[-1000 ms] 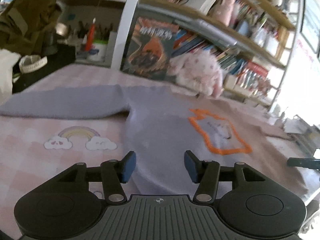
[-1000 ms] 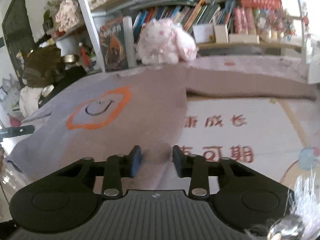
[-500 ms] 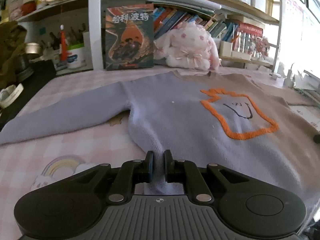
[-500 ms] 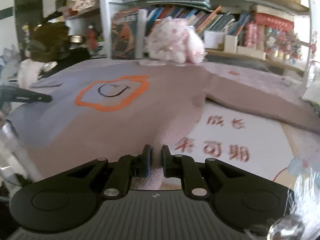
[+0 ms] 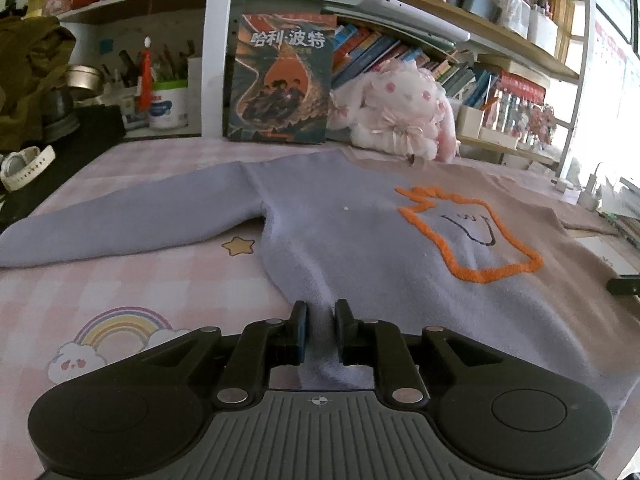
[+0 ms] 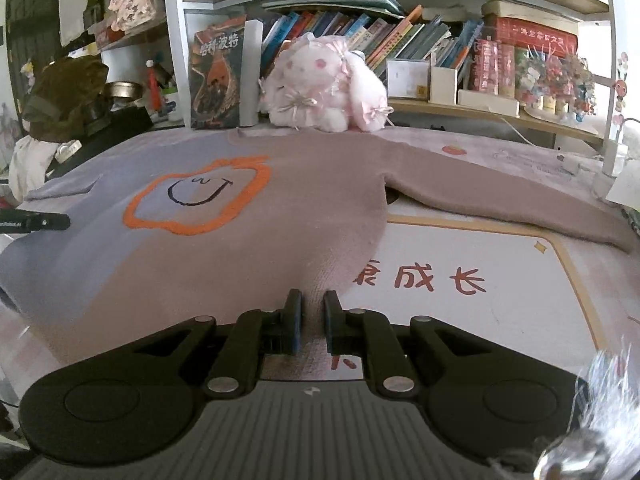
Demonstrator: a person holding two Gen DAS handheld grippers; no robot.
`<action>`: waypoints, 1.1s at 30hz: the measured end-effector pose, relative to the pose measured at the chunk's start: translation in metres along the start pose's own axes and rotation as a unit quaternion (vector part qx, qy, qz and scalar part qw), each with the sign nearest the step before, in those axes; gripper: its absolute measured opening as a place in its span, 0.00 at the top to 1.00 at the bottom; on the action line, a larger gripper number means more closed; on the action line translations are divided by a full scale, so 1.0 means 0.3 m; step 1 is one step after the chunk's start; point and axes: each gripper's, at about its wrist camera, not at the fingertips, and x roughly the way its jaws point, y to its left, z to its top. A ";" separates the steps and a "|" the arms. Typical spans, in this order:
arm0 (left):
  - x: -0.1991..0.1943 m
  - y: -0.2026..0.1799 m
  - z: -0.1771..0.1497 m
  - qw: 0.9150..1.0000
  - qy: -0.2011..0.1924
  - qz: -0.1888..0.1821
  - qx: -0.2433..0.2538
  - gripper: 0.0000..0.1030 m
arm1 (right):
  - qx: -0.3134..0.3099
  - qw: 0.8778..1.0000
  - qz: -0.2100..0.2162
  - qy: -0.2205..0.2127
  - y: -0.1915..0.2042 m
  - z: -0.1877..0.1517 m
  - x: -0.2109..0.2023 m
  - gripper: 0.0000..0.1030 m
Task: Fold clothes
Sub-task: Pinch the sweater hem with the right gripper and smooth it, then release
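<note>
A sweater, lilac on one half and tan on the other, with an orange-outlined face patch (image 5: 468, 236), lies flat and face up on the table, sleeves spread out. My left gripper (image 5: 320, 316) is shut on the lilac bottom hem of the sweater (image 5: 340, 248) near its left corner. My right gripper (image 6: 312, 304) is shut on the tan bottom hem of the sweater (image 6: 248, 248) near its right corner. The tip of each gripper shows at the edge of the other's view.
A pink checked mat with a rainbow print (image 5: 120, 328) covers the table. A pink plush rabbit (image 6: 324, 88) and an upright book (image 5: 280, 84) stand at the back under bookshelves. A white watch (image 5: 24, 164) lies far left. Chargers and cables (image 6: 600, 168) lie far right.
Both grippers were open above the hem a second ago. They have dropped to the hem and closed on it, pinching the fabric up into a small ridge.
</note>
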 end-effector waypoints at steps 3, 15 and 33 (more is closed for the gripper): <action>-0.038 -0.002 -0.028 1.000 -0.005 0.003 0.009 0.80 | -0.011 1.000 -0.011 -0.004 0.009 -0.011 -0.012 0.86; -0.243 -0.077 -0.135 0.996 -0.028 0.026 0.082 0.66 | -0.074 0.996 -0.044 -0.025 0.071 -0.083 -0.106 0.57; -0.305 -0.020 -0.154 0.997 -0.073 0.020 -0.030 0.24 | -0.042 0.997 -0.013 -0.071 0.104 -0.067 -0.166 0.09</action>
